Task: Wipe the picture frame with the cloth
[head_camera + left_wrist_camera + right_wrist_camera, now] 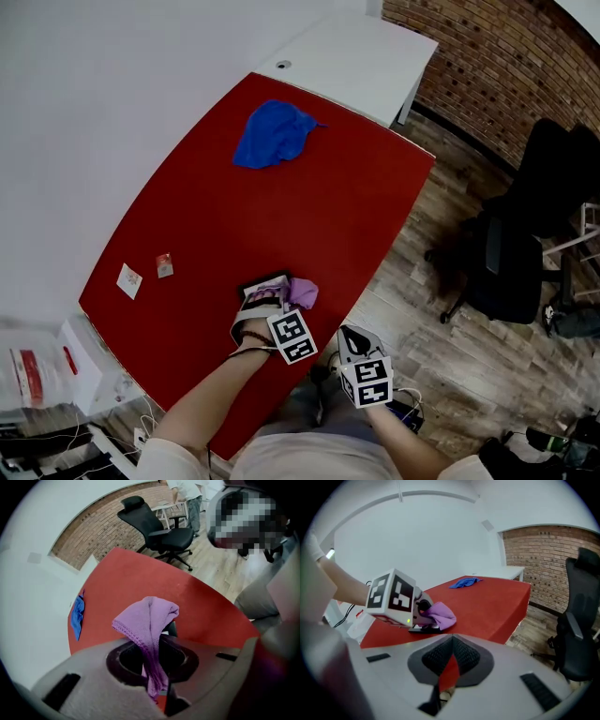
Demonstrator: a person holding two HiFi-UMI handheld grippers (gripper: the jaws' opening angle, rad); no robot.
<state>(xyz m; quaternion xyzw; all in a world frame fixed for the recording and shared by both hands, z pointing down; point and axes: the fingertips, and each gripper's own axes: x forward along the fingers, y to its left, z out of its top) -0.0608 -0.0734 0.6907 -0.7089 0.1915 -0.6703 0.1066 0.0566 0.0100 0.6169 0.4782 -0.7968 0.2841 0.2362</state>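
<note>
A small picture frame [261, 290] lies flat near the front edge of the red table [244, 216]. My left gripper [289, 306] is shut on a purple cloth [303, 292], which rests on the frame's right part. In the left gripper view the purple cloth [149, 618] is pinched between the jaws and bunches up above them. My right gripper [352, 341] hovers off the table's front edge with its jaws closed on nothing. From the right gripper view [451, 641] I see the left gripper's marker cube [392, 595], the cloth [440, 615] and the dark frame [423, 629] under it.
A blue cloth [272, 133] lies crumpled at the table's far end. Two small cards [129, 279] [165, 265] sit near the left edge. A white desk [361, 56] adjoins the far end. A black office chair [511, 262] stands on the wooden floor to the right.
</note>
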